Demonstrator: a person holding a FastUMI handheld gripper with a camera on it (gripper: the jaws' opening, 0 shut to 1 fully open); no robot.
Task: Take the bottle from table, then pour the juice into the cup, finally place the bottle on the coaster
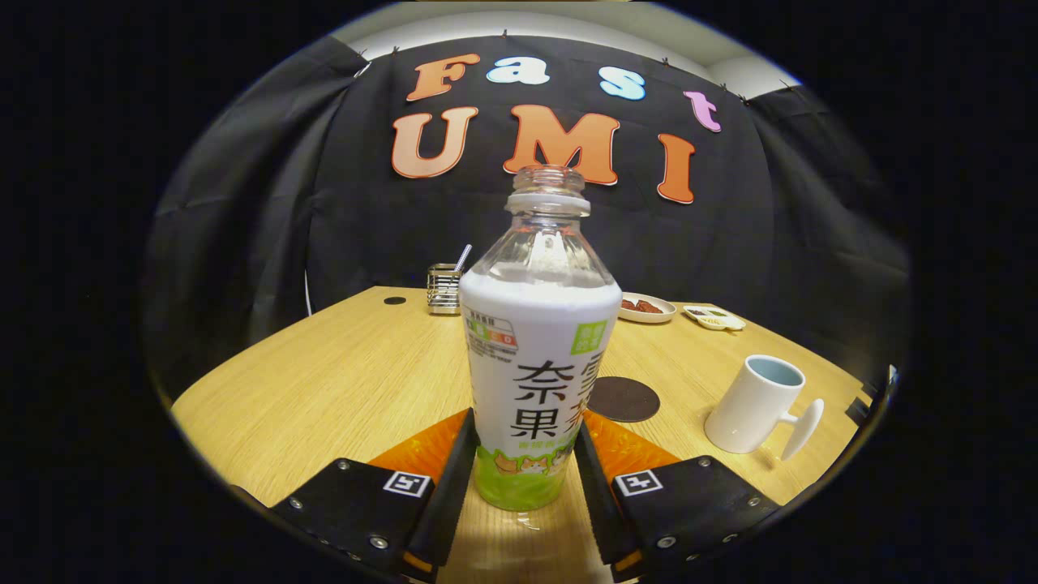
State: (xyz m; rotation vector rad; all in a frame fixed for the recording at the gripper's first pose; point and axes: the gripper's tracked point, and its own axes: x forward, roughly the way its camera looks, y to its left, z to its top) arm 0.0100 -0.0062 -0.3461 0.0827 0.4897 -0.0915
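Note:
A clear, uncapped plastic bottle (535, 357) with a white and green label stands upright between my fingers. My gripper (525, 442) is shut on its lower body, and both black fingers (454, 470) press against its sides. The bottle's base sits at or just above the wooden table (340, 381); I cannot tell which. A dark round coaster (623, 398) lies on the table just beyond the right finger. To the right of the coaster stands a white cup (754, 405), its handle turned right and its inside pale blue.
At the table's far side stand a metal mesh holder (443, 288) with a straw in it, a small plate of brown food (646, 307) and a little white dish (714, 317). A small black dot (395, 300) marks the far left. Black cloth walls close in behind.

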